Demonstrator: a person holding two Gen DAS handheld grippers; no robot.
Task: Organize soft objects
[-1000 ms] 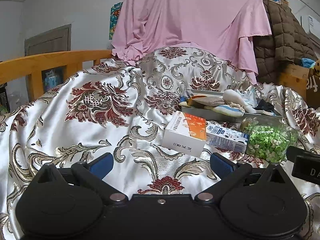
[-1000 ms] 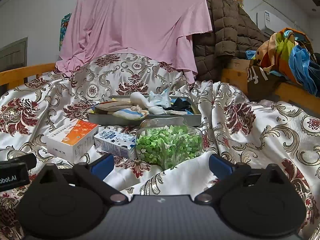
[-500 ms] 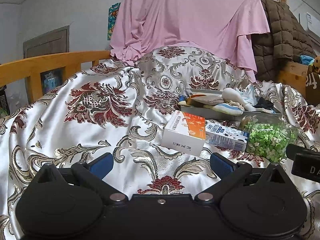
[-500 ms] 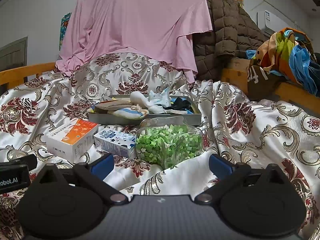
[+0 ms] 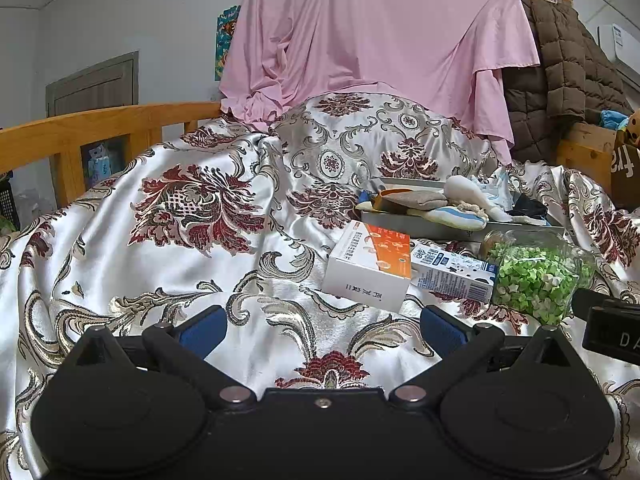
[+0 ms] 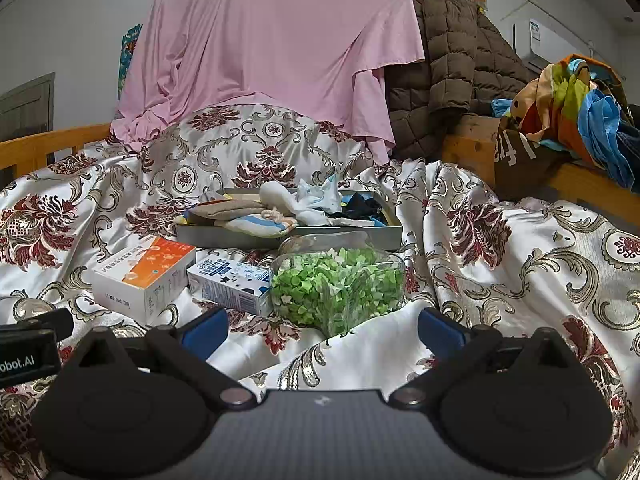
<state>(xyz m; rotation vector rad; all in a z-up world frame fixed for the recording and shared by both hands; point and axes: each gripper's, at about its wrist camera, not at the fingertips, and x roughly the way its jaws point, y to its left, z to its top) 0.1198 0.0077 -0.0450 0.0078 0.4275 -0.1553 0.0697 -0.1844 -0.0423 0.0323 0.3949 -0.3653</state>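
A shallow grey tray (image 6: 360,236) (image 5: 420,232) lies on the bed and holds several soft items: a tan sock (image 6: 228,206), a striped sock (image 6: 256,226), a white and pale blue sock bundle (image 6: 308,200) and dark fabric (image 6: 360,204). My left gripper (image 5: 322,326) hovers open over the bedspread, well short of the tray, with nothing between its blue pads. My right gripper (image 6: 322,326) is open too, just in front of a clear jar of green paper stars (image 6: 340,280) (image 5: 536,272).
A white and orange box (image 6: 144,272) (image 5: 372,264) and a small blue and white carton (image 6: 228,280) (image 5: 452,276) lie before the tray. Floral satin bedspread (image 5: 160,240) covers the bed. Wooden rail (image 5: 100,124) at left; pink sheet (image 6: 272,48), brown jacket (image 6: 452,64), colourful clothes (image 6: 572,108) behind.
The left view has drifted slightly, so the boxes and tray sit a little lower and to the left. The right view is nearly the same. Both grippers stay open.
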